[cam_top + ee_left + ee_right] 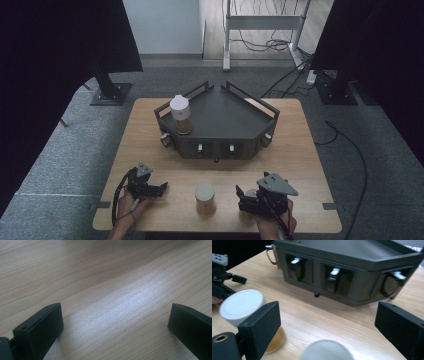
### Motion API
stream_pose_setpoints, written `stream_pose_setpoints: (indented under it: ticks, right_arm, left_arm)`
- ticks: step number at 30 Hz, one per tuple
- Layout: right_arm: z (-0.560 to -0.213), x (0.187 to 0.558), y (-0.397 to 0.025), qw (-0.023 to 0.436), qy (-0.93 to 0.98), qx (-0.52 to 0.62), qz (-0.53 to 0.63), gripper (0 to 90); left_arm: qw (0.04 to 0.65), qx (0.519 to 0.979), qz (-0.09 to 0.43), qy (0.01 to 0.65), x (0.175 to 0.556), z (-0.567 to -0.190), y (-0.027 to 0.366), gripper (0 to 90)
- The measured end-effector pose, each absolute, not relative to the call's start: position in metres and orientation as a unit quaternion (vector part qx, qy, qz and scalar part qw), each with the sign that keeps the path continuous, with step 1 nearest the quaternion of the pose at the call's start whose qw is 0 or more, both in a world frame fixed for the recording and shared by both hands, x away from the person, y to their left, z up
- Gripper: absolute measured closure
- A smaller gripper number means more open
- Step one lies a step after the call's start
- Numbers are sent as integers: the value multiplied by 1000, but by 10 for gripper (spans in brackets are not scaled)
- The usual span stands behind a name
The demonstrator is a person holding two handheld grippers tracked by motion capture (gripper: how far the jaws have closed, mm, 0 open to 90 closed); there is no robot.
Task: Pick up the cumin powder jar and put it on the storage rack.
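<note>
On the wooden bench (150, 130) a dark, angular rack (220, 125) with a flat railed top sits toward the far edge, its front face set with small recessed holders. One jar with a white lid and amber contents (181, 115) stands upright on the rack's top, at its left end.

A second jar (205, 199), also white-lidded with amber contents, stands upright on the bench near the near edge, roughly midway between the two grippers and apart from both. In the right gripper view it appears at the left, partly behind the left jaw, its lid (242, 305) facing up.

The left gripper (161, 188) rests low over the bench near the near-left corner, held by a hand (129, 205). Its jaws stand wide apart with nothing between them; the left gripper view looks between them onto bare wood grain.

The right gripper (241, 196) is held near the near-right part of the bench, pointing toward the middle. Its jaws are spread wide and hold nothing. A third white-lidded jar (326, 350) sits just below and in front of this gripper, between the jaws' bases in the right gripper view; whether it touches them I cannot tell.
</note>
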State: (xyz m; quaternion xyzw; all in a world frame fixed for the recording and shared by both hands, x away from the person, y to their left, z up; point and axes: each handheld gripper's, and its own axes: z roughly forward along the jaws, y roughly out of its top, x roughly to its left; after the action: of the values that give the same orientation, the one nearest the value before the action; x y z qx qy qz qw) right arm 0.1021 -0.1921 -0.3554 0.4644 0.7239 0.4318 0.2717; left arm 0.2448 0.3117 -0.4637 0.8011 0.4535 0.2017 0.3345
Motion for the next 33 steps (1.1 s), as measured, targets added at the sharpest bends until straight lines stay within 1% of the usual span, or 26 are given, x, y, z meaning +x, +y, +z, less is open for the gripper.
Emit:
stream_pose_setpoints:
  ticks: [15,26,33]
  right_arm:
    - [-367,96,-154,260,728,451,447,63]
    - [-372,96,-136,242,737,434,459,65]
    - [-377,93,-124,243,739,427,461,69]
  left_arm:
    - [335,801,202,454,245,-464,312,0]
    - [335,801,202,454,245,-464,312,0]
    - [335,801,202,453,245,-464,312,0]
